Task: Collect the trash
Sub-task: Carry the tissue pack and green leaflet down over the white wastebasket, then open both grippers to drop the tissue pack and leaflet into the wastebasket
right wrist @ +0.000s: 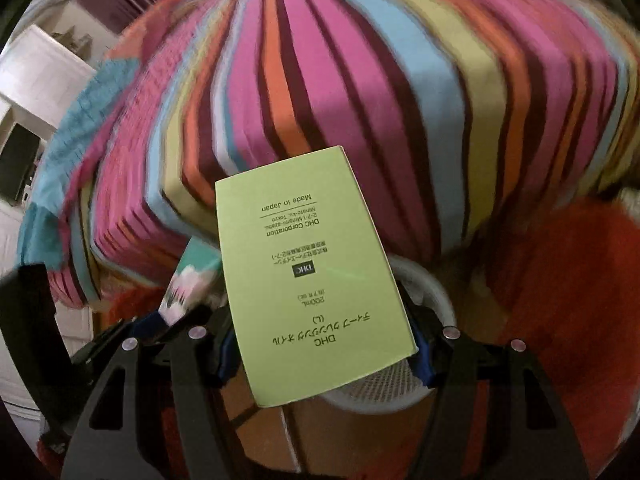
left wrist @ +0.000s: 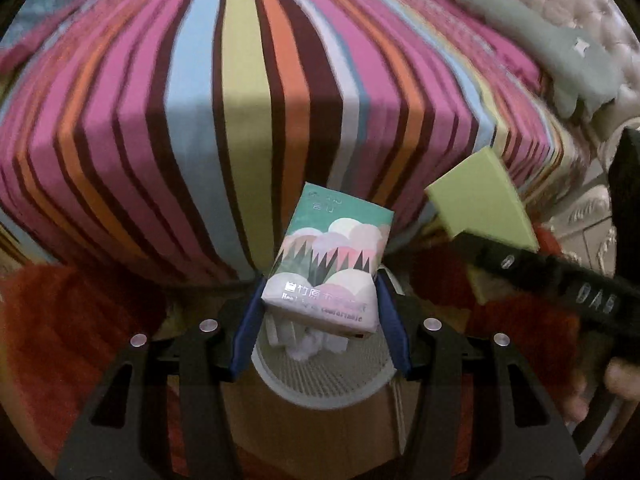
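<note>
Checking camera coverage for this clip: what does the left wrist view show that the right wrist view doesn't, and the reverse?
Left wrist only: crumpled white tissue in the bin, a grey-green pillow and a tufted headboard. Right wrist only: the print on the light green DHC carton and white furniture. Both: the carton, the pastel tissue pack, the white mesh bin, the striped bedsheet.

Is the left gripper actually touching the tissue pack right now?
Touching. The left wrist view shows the tissue pack pinched between the left gripper's blue fingers, both pressed against its sides, above the white mesh bin.
</note>
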A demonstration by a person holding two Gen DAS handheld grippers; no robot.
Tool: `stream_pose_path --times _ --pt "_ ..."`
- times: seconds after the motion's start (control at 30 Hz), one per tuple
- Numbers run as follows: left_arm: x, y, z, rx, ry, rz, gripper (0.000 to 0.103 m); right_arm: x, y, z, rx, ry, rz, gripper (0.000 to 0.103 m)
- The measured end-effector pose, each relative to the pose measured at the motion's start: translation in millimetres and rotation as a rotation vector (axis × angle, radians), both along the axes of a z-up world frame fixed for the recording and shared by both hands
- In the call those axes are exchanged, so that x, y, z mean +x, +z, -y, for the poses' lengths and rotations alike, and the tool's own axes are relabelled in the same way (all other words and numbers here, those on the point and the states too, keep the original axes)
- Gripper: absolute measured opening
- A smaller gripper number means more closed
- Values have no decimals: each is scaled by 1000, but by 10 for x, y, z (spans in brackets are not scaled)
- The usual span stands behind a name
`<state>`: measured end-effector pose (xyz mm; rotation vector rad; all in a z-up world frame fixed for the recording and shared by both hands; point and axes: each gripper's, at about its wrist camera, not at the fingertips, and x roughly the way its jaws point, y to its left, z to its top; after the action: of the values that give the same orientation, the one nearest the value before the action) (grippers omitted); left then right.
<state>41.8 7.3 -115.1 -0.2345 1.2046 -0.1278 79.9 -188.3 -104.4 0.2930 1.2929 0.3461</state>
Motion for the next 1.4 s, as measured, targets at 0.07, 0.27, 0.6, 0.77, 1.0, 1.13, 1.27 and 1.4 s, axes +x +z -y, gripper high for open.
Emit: stream_pose_path --times 0.07,0.27,0.6,0.77,1.0,1.13,1.27,1.4 --pt "12 -148 10 7 -2 -45 53 10 -240 -13 3 2 -91 62" --pt "89 -574 116 0 -32 -190 53 81 -787 43 13 -32 -310 62" --pt "209 -1151 262 -6 -46 -385 53 190 -1226 -69 -65 -53 -459 62" --pt "229 -1400 283 -5 -44 -462 53 160 -1430 -56 -114 -78 -520 62" --pt "267 -1618 370 6 -58 -519 53 123 -1638 -100 -146 -100 -605 62" --pt "267 -1664 366 8 -59 -537 53 115 -1699 -163 -169 -101 -630 62" --pt "283 -1743 390 7 -58 -550 53 133 -1733 -202 -196 -93 -646 62" --pt "292 -1779 392 7 -54 -561 53 160 -1749 -216 -205 -90 -654 62"
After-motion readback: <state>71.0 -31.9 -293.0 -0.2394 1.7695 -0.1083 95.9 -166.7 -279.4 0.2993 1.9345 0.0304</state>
